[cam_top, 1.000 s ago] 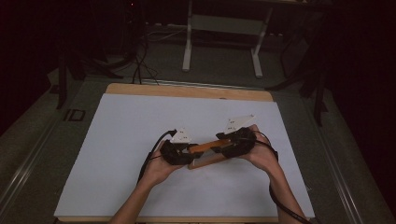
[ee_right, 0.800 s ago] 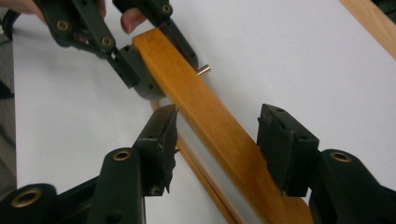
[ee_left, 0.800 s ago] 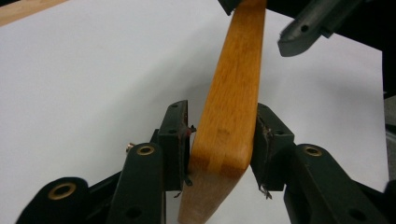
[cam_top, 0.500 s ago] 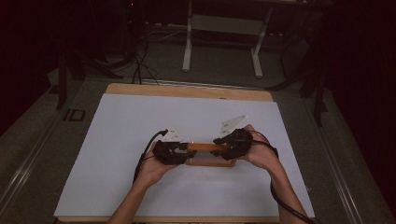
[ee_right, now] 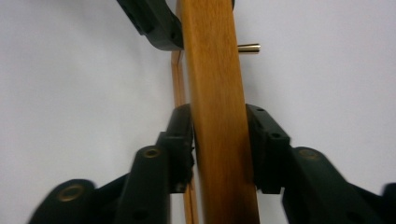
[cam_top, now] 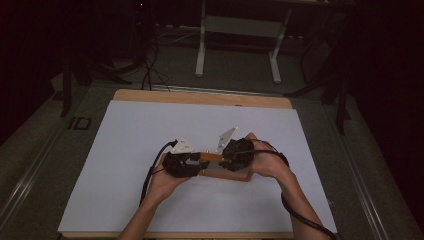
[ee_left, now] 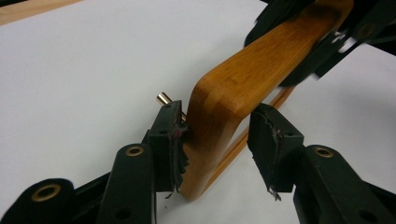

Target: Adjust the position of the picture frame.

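Note:
A bent wooden handle [cam_top: 225, 172] with a thin strip under it lies on the white sheet between both hands. In the left gripper view my left gripper [ee_left: 217, 116] straddles the handle's curved end [ee_left: 261, 65]. One pad touches the wood and the other stands clear of it, since the jaws have just been opening. A brass pin [ee_left: 163, 98] sticks out beside that end. My right gripper [ee_right: 218, 116] has just been closing, and both its pads now press on the straight bar [ee_right: 210, 56]. In the high view the left gripper [cam_top: 192, 162] and right gripper [cam_top: 227, 157] face each other.
The white sheet [cam_top: 150, 130] covers a wooden table whose far edge [cam_top: 200, 97] shows bare. Behind the table stand the metal legs of a frame [cam_top: 200, 55] and dark cables on the floor. Black cables trail from both grippers toward the near edge.
The wooden handle went from slanted to lying level with the table's front edge. The right hand and gripper shifted left along it. The left hand stayed in place.

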Available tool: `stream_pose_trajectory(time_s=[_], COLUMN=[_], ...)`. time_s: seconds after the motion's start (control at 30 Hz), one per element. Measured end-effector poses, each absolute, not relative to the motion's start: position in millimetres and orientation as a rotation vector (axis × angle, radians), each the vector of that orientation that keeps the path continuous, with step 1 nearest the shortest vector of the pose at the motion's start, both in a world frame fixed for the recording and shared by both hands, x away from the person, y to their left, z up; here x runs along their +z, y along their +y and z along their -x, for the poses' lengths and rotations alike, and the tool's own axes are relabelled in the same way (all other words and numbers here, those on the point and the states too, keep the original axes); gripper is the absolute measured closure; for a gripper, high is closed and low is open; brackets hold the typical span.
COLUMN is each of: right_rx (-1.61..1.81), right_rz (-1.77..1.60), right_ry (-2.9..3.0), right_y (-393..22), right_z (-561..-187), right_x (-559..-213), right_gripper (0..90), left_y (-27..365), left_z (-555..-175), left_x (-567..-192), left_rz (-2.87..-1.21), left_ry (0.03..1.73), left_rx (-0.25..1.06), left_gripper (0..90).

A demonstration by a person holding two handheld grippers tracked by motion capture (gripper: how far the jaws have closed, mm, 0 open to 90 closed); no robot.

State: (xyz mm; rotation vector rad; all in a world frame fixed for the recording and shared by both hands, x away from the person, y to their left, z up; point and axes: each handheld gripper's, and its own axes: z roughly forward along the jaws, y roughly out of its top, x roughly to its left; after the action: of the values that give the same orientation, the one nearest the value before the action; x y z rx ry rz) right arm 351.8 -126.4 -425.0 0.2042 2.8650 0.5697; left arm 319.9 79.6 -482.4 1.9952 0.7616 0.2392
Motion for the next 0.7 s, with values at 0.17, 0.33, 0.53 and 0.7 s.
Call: stream_pose_trajectory(time_s=[0.17, 0.33, 0.53, 0.7], right_rx=[0.581, 0.664, 0.747, 0.899], right_rz=[-0.171, -0.188, -0.221, -0.289], right_ry=[2.856, 2.839, 2.825, 2.795], right_y=[-125, -132, -140, -151], right_z=[-351, -351, -352, -353], right_x=[-426, -428, -427, -421], right_gripper=[68.8, 69.0, 69.1, 69.1], left_y=[90, 101, 111, 121], left_z=[-320, -318, -321, -322], left_x=[-481, -476, -475, -474], left_rz=[-1.952, -1.915, -1.868, -1.835], left_ry=[0.787, 0.791, 0.801, 0.815], left_rx=[0.207, 0.201, 0.157, 0.137], left_gripper=[55.1, 51.3, 50.5, 51.3])
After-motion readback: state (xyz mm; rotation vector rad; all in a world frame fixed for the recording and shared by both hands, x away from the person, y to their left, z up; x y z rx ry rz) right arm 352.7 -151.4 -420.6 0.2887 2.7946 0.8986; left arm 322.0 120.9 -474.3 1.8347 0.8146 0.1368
